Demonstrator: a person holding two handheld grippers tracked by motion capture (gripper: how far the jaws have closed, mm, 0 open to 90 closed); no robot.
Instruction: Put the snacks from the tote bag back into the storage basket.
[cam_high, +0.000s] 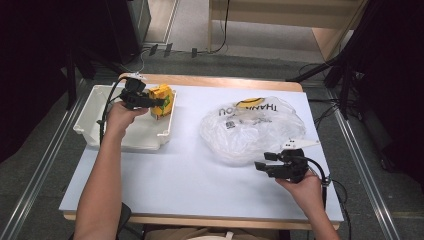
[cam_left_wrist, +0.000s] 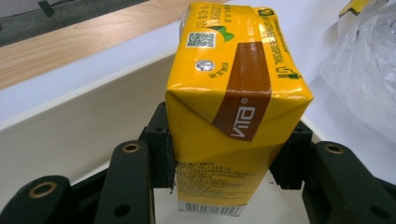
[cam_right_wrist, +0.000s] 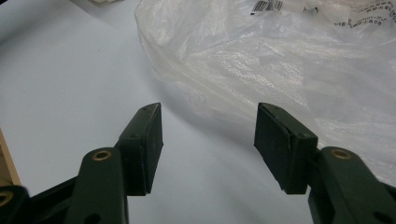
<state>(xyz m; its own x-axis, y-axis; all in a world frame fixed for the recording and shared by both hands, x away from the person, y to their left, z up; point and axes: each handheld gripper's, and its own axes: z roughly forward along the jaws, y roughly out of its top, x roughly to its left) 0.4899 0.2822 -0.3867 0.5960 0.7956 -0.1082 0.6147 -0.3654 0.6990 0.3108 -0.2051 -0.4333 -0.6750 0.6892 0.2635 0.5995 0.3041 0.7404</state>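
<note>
The left claw (cam_high: 159, 102) is gripping the carton (cam_high: 162, 101) over the bin (cam_high: 95, 125), not yet dropping it; the right claw (cam_high: 263, 161) is waiting released at the bag's (cam_high: 250, 130) five o'clock.

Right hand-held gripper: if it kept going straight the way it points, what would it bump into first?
Most likely the plastic bag. The right hand-held gripper has open, empty jaws aimed over bare table toward the bag's near edge, which lies just ahead. Depth is hard to judge, so it might skim the table first.

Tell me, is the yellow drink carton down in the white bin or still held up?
Held up. The left gripper clamps the yellow drink carton by its sides, over the white bin.
</note>
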